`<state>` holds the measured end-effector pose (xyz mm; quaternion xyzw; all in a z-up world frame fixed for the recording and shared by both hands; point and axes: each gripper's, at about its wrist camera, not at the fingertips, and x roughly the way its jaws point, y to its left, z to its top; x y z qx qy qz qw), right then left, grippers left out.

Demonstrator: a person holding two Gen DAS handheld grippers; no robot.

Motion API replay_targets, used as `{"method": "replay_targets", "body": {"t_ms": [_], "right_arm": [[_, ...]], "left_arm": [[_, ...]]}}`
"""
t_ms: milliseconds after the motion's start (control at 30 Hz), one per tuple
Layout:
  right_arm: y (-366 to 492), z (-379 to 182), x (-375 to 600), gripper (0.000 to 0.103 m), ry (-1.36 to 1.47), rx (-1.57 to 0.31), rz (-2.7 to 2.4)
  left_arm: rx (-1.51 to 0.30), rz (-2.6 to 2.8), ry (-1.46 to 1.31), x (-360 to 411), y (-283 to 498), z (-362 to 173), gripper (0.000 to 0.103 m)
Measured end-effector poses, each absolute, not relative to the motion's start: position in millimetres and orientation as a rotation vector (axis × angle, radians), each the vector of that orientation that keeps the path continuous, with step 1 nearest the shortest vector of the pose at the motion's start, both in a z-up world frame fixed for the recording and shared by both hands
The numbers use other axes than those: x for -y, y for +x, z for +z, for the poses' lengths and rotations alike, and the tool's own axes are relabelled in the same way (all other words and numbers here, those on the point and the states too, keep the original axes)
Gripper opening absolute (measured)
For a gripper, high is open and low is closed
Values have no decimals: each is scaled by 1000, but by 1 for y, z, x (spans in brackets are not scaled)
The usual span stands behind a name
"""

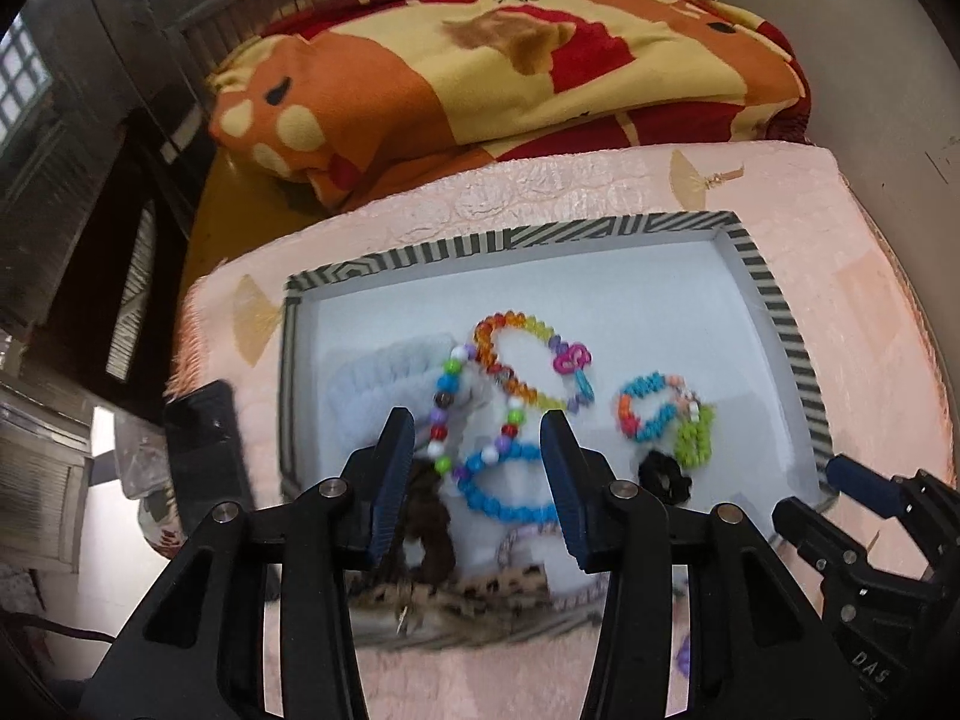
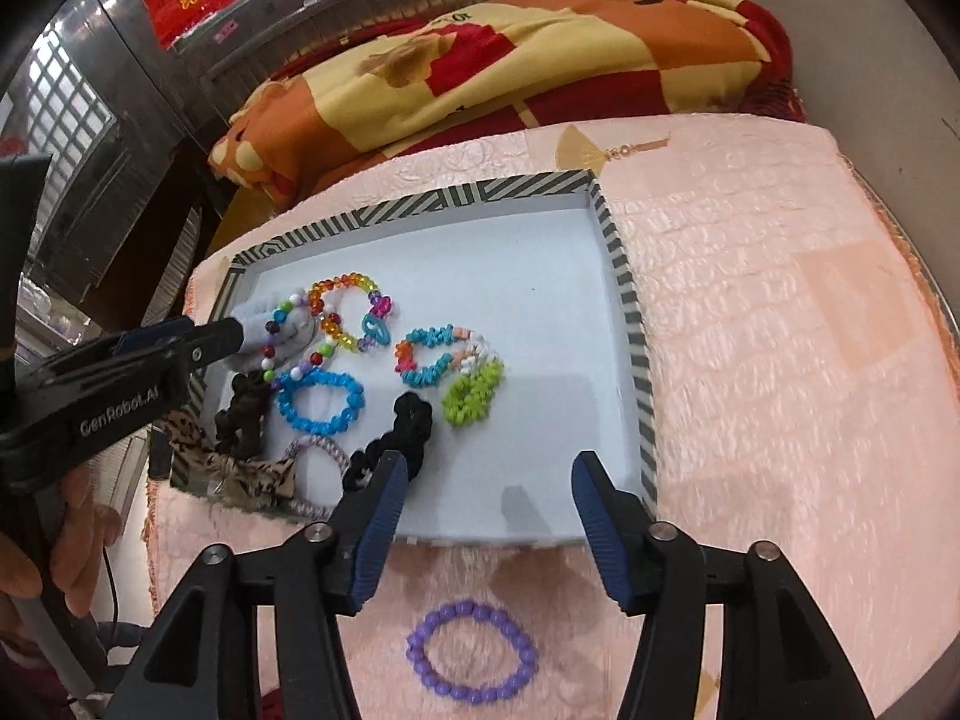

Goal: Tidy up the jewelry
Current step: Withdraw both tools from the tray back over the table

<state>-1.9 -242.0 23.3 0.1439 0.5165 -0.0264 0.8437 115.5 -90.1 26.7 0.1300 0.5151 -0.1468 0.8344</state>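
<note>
A shallow tray with a striped rim sits on a pink cloth and holds several bead bracelets and scrunchies. A purple bead bracelet lies on the cloth in front of the tray, below my open right gripper. My left gripper is open above the tray's left part, over a blue bead bracelet and a multicolour bead string. In the right wrist view the left gripper reaches in from the left over a pale grey scrunchie.
A black scrunchie, a lime bracelet, a turquoise bracelet, an orange rainbow bracelet, a brown scrunchie and a leopard bow lie in the tray. A folded blanket lies behind.
</note>
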Motion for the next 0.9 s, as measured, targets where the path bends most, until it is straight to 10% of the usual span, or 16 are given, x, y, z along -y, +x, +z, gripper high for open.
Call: {"method": "replay_targets", "body": {"t_ms": [900], "right_arm": [[-97, 22, 222, 63, 239, -1119, -28]], "left_arm": [[-1097, -206, 217, 55, -18, 23, 43]]}}
